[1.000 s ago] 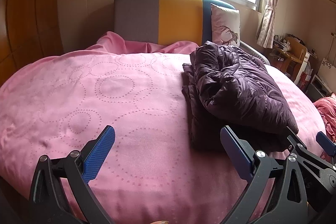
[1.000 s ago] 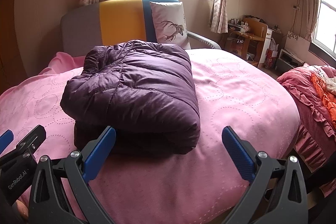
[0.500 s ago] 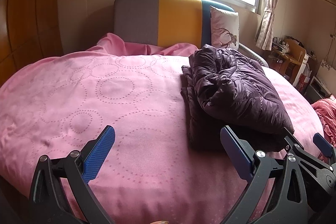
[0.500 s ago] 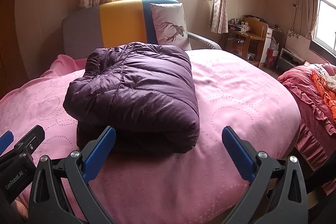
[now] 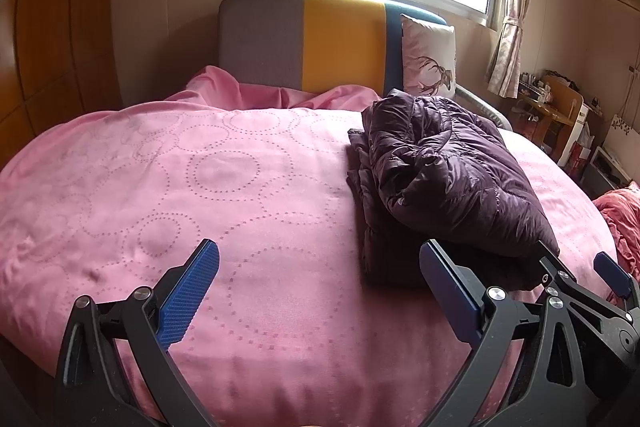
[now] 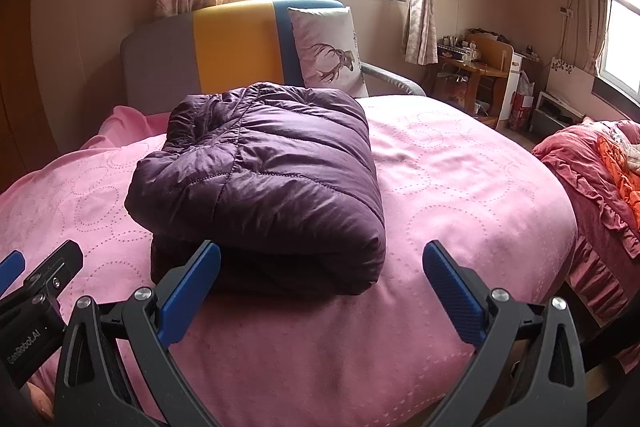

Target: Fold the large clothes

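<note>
A dark purple puffer jacket [image 5: 448,183] [image 6: 260,179] lies folded into a thick bundle on the pink bed cover [image 5: 200,187] [image 6: 460,179]. In the left wrist view it sits right of centre, beyond my left gripper [image 5: 320,291], which is open over bare cover with nothing between its blue pads. My right gripper [image 6: 322,289] is open too, just in front of the bundle's near edge, not touching it. Each gripper shows at the edge of the other's view: the right gripper [image 5: 576,279], the left gripper [image 6: 40,275].
A grey, yellow and blue headboard [image 5: 320,47] and a deer-print pillow [image 6: 328,55] stand at the far end. To the right are a wooden desk [image 6: 476,67] and a second bed with red bedding [image 6: 600,179]. A wooden wardrobe [image 5: 48,47] is on the left.
Both grippers have drawn back slightly from the jacket, so the bundle sits a little farther away and lower in each view. The jacket has not moved and both grippers stay open.
</note>
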